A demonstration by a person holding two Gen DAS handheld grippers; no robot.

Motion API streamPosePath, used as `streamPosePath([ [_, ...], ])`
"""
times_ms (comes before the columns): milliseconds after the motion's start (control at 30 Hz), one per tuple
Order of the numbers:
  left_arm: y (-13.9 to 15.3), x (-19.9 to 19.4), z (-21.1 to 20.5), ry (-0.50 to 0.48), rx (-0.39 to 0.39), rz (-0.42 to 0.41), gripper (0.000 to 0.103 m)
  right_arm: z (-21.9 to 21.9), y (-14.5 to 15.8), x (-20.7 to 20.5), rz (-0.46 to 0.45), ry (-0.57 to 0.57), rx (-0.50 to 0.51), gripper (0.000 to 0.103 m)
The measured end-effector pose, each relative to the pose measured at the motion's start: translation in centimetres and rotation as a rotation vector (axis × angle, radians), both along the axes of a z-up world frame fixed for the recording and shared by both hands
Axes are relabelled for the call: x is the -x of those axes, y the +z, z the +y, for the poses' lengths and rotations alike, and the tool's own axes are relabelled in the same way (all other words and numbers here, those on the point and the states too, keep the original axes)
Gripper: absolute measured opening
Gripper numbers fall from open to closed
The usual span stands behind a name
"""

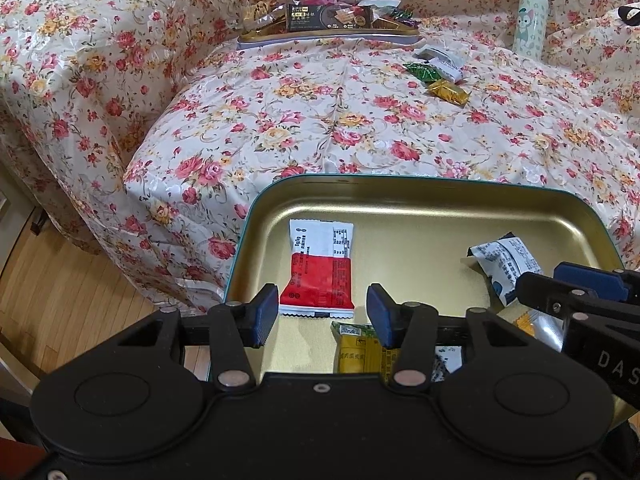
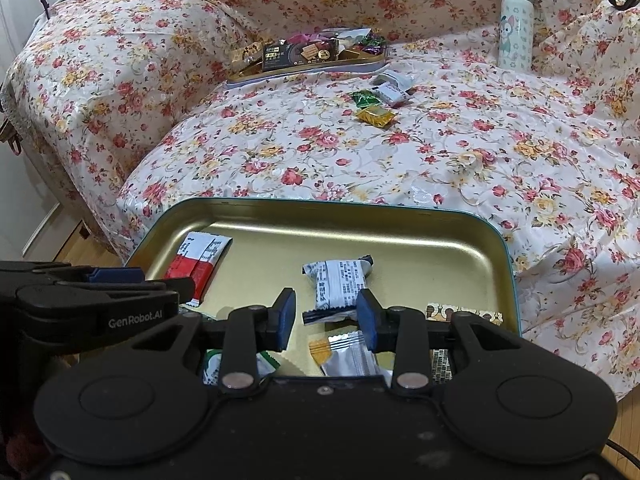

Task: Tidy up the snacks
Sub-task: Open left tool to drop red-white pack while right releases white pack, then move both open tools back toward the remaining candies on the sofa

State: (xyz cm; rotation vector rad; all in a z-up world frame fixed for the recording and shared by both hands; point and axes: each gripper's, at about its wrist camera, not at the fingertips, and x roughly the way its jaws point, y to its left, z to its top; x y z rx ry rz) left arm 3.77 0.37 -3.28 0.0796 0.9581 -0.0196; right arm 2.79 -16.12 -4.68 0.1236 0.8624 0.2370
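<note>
A gold tin with a teal rim sits at the sofa's front edge. A red-and-white packet, a white printed packet and a yellow packet lie in it. My left gripper hovers open above the tin's near left part, the red-and-white packet lying below its gap. In the right wrist view my right gripper stands open over the white printed packet, pads clear of it. A silver-and-orange packet lies under its fingers. The two grippers are side by side.
A second flat tray piled with snacks sits at the back of the floral-covered seat. Loose green, gold and white candies lie near it. A pale bottle stands at the back right. Wooden floor lies to the left.
</note>
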Motion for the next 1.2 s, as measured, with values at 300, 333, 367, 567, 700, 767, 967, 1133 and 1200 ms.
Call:
streamPosePath([
  [300, 0.0, 0.0, -0.1, -0.001, -0.002, 0.001, 0.057, -0.3, 0.0, 0.1, -0.006, -0.022, -0.002, 0.037],
  [333, 0.0, 0.0, -0.1, -0.001, -0.002, -0.001, 0.057, -0.3, 0.0, 0.1, -0.007, -0.024, -0.003, 0.037],
  [367, 0.0, 0.0, -0.2, -0.002, -0.001, -0.004, 0.057, -0.3, 0.1, 0.1, -0.009, -0.027, -0.003, 0.037],
  [567, 0.7, 0.3, -0.1, -0.002, 0.015, -0.043, 0.057, -0.3, 0.2, 0.2, -0.020, -0.033, -0.005, 0.039],
  [700, 1.4, 0.6, 0.2, 0.004, 0.047, -0.098, 0.063, -0.3, 0.3, 0.4, -0.034, -0.032, -0.007, 0.043],
  [767, 2.0, 0.8, 0.4, 0.008, 0.068, -0.140, 0.067, -0.3, 0.4, 0.4, -0.042, -0.031, -0.009, 0.044],
  [967, 3.8, 0.5, 0.5, -0.030, 0.060, -0.251, 0.072, -0.4, 1.0, 0.4, -0.071, -0.027, -0.014, 0.048],
  [1133, 5.6, -0.5, 0.3, -0.068, 0.015, -0.365, 0.078, -0.9, 2.4, -0.1, -0.125, -0.022, -0.008, 0.060],
  [1200, 6.3, -1.1, 0.1, -0.084, -0.005, -0.412, 0.083, -1.3, 3.1, -0.4, -0.160, -0.022, 0.002, 0.063],
])
